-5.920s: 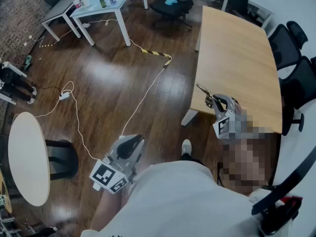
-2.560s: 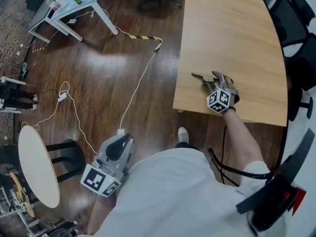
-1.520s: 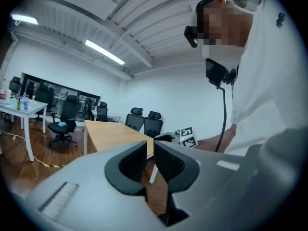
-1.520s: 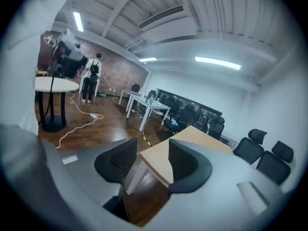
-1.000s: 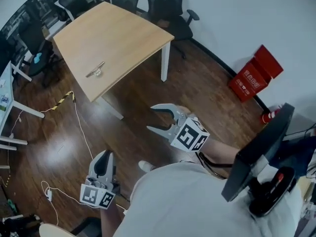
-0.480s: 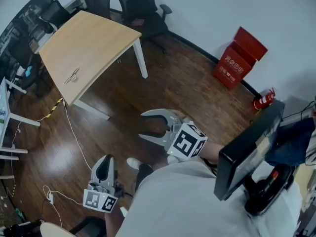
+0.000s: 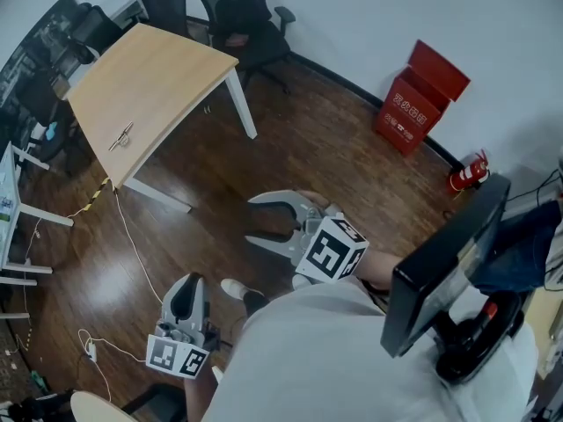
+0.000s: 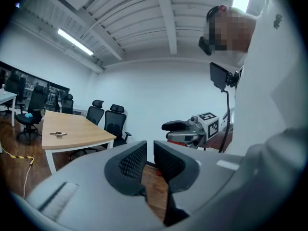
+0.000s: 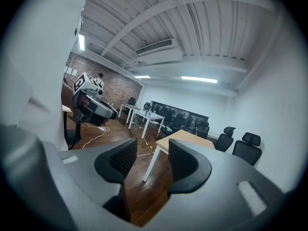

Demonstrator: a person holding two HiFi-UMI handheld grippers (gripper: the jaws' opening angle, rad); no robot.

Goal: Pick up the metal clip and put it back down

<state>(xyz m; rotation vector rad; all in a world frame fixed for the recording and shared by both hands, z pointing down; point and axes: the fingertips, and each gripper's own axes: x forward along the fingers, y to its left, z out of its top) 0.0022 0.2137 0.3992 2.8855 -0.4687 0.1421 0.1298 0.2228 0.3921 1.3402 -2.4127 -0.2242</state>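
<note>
The metal clip [image 7: 120,136] lies on the wooden table [image 7: 167,69] at the upper left of the head view, near the table's left edge. It also shows small on that tabletop as the clip [image 8: 58,134] in the left gripper view. My right gripper [image 7: 249,220] hangs over the dark floor well away from the table, jaws open and empty [image 9: 153,153]. Low at the left, my left gripper [image 7: 186,288] is shut on nothing [image 8: 150,150].
Black office chairs [image 7: 237,11] stand behind the table. A red box [image 7: 420,95] and a fire extinguisher [image 7: 466,175] sit by the white wall. White cables [image 7: 132,236] trail over the wood floor. A black screen on an arm [image 7: 449,262] is at my right.
The right gripper earlier carried the clip, set it on the table and let go. I have since backed away from the table; in the last half second the view barely shifted.
</note>
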